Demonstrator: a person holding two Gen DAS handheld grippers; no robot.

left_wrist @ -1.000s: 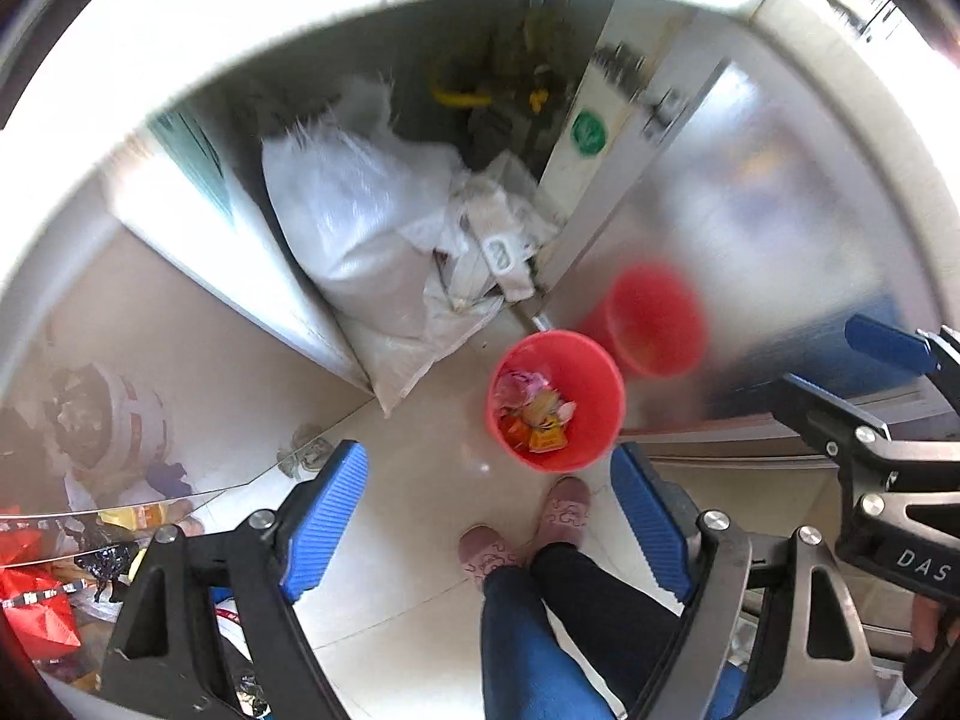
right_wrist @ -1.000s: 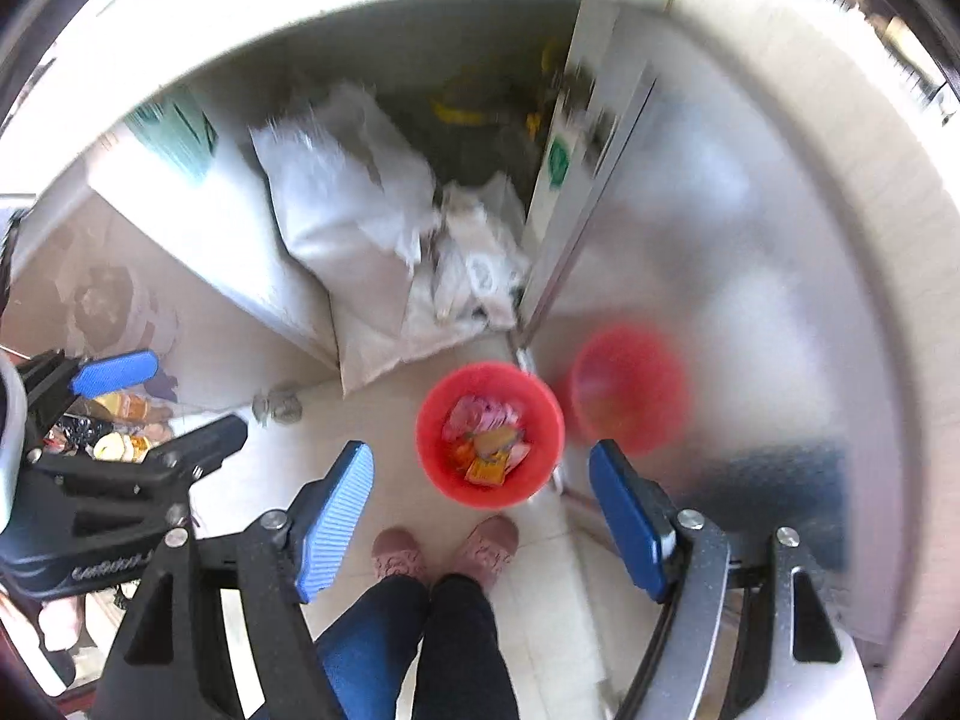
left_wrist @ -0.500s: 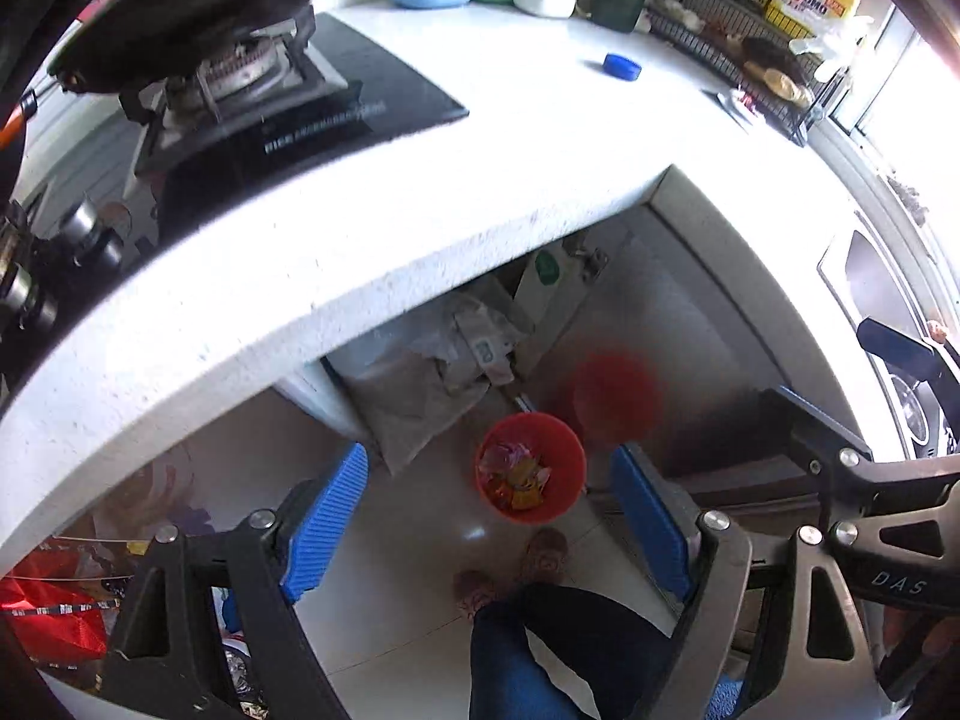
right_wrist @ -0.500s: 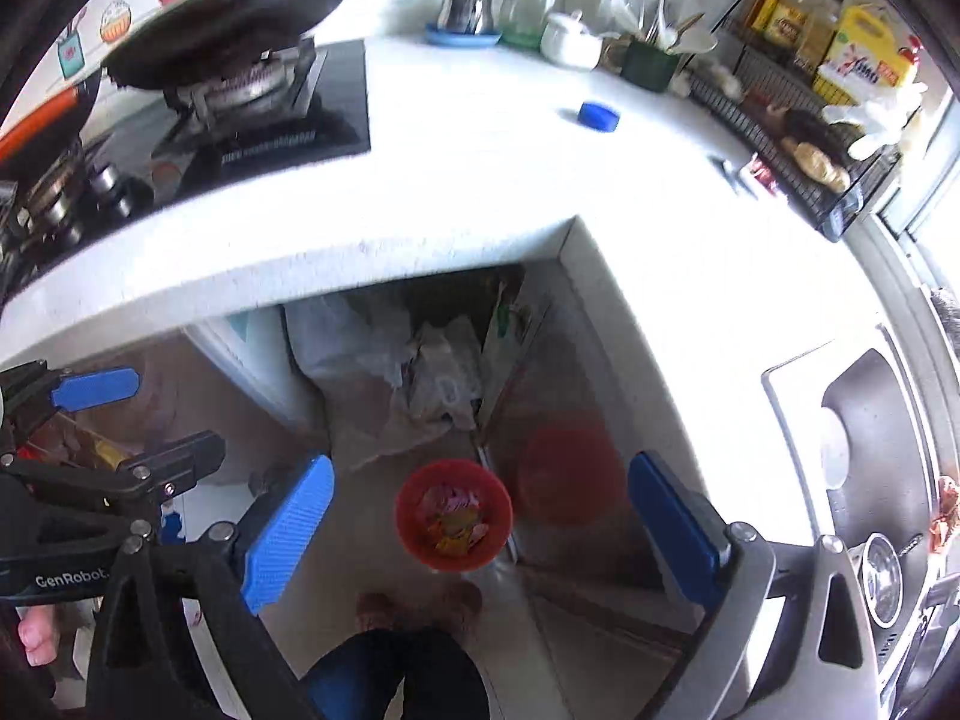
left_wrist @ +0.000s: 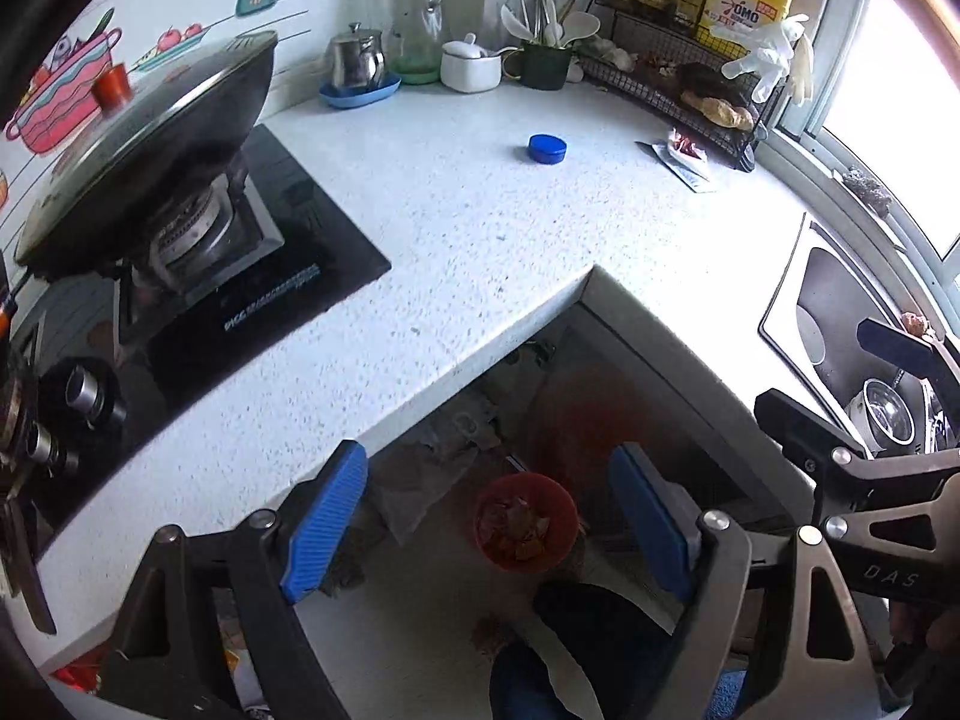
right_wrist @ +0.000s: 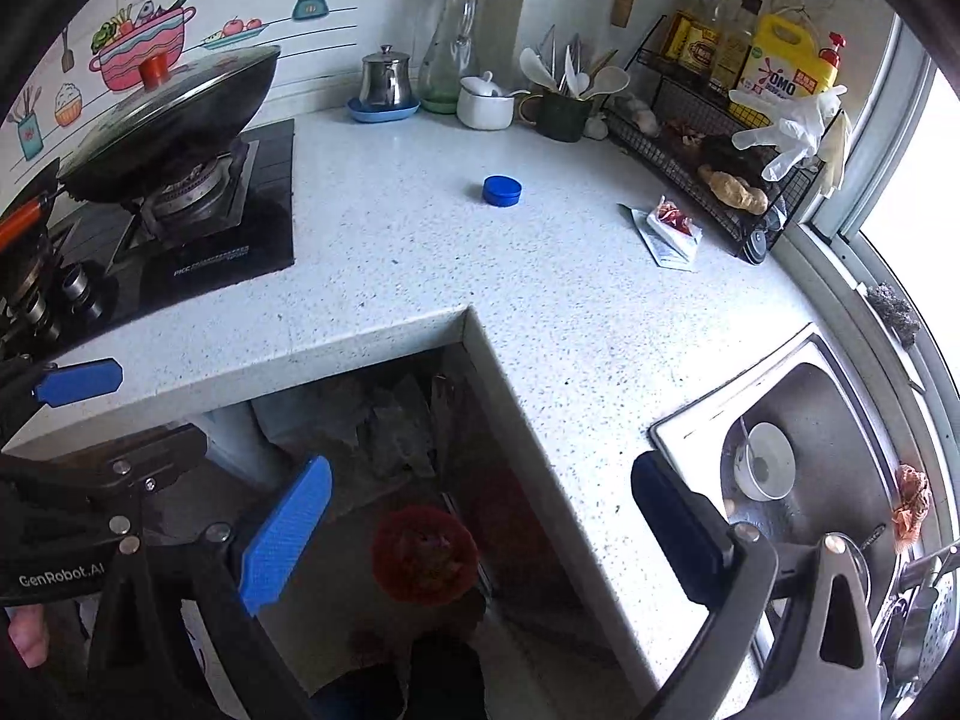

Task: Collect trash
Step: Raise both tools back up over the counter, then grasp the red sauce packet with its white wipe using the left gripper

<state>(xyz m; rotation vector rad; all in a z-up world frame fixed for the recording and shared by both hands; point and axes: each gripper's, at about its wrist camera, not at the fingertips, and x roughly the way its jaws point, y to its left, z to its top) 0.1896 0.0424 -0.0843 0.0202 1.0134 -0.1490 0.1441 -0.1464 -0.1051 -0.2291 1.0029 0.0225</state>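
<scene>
A red bin (left_wrist: 523, 521) with wrappers inside stands on the floor far below the counter corner, dim in the right wrist view (right_wrist: 425, 555). A blue cap (left_wrist: 546, 149) (right_wrist: 502, 189) lies on the white speckled counter (left_wrist: 456, 228) (right_wrist: 558, 312). A torn white and red wrapper (left_wrist: 684, 157) (right_wrist: 669, 229) lies near the wire rack. My left gripper (left_wrist: 489, 522) hangs open over the floor, nothing between its blue pads. My right gripper (right_wrist: 480, 534) stands open and empty too, above the counter edge.
A covered wok (left_wrist: 150, 144) sits on the gas hob at the left. A sink (right_wrist: 798, 450) with a bowl lies at the right. Jars, a steel pot and utensils line the back wall; a wire rack (right_wrist: 714, 144) holds bottles and gloves. White sacks (right_wrist: 384, 426) fill the cabinet below. A person's legs stand by the bin.
Both grippers have risen from near the floor to above counter height, so the counter, hob and sink came into view. The right gripper's jaws opened wider. The bin looks smaller, farther below.
</scene>
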